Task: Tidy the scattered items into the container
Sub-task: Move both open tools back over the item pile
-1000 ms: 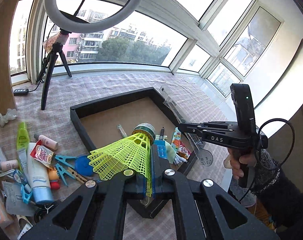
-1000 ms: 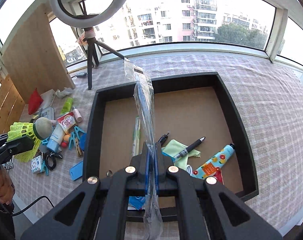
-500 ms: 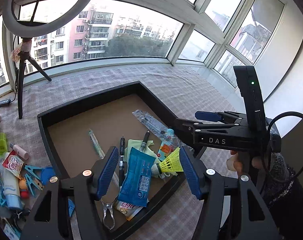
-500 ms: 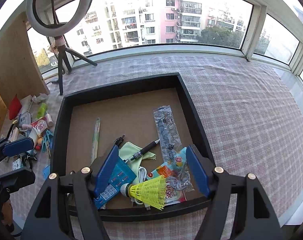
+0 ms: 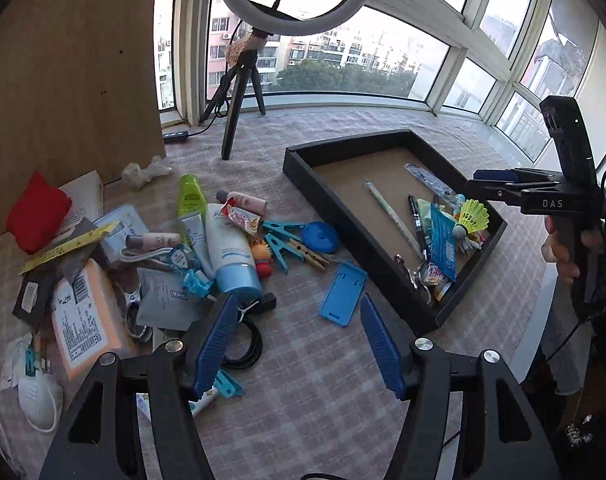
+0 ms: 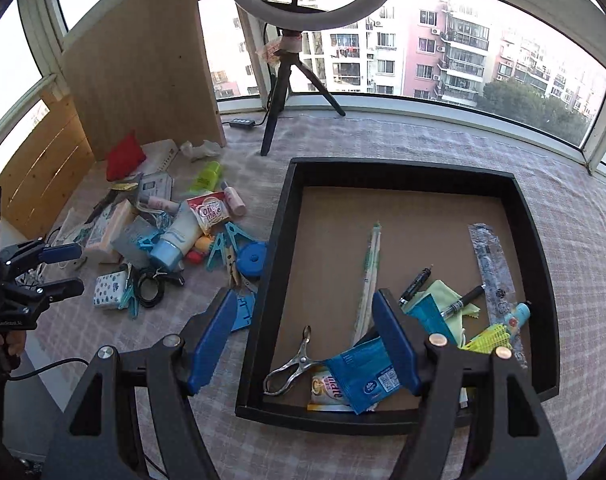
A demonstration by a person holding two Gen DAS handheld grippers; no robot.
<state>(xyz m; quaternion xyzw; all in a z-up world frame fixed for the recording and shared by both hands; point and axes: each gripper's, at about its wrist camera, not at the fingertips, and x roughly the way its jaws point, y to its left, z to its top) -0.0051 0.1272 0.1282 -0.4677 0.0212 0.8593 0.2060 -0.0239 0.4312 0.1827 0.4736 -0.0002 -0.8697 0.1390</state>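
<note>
The black tray [image 5: 323, 184] [image 6: 279, 240] holds pens, a blue packet [image 6: 359, 376], a metal clip [image 6: 291, 364], a clear sleeve [image 6: 491, 264] and the yellow shuttlecock [image 5: 473, 216] [image 6: 489, 338]. A pile of scattered items lies left of it: a blue-capped tube [image 5: 229, 248], blue pegs [image 5: 281, 240], a blue disc [image 5: 323, 236], a blue phone case [image 5: 343, 292] and a black cable coil [image 5: 243, 344]. My left gripper [image 5: 299, 344] is open and empty above the cloth near the phone case. My right gripper [image 6: 303, 344] is open and empty over the tray's left wall.
A ring light on a tripod [image 5: 239, 92] stands behind the pile. A wooden panel [image 5: 71, 72] rises at the far left. A red pouch [image 5: 37, 212], an orange box [image 5: 83, 316] and a white plug [image 5: 39, 396] lie in the pile. The checked cloth [image 5: 303, 380] covers the surface.
Both grippers opened and let go: the shuttlecock and the clear sleeve now lie in the tray. Both grippers then swung left, toward the pile.
</note>
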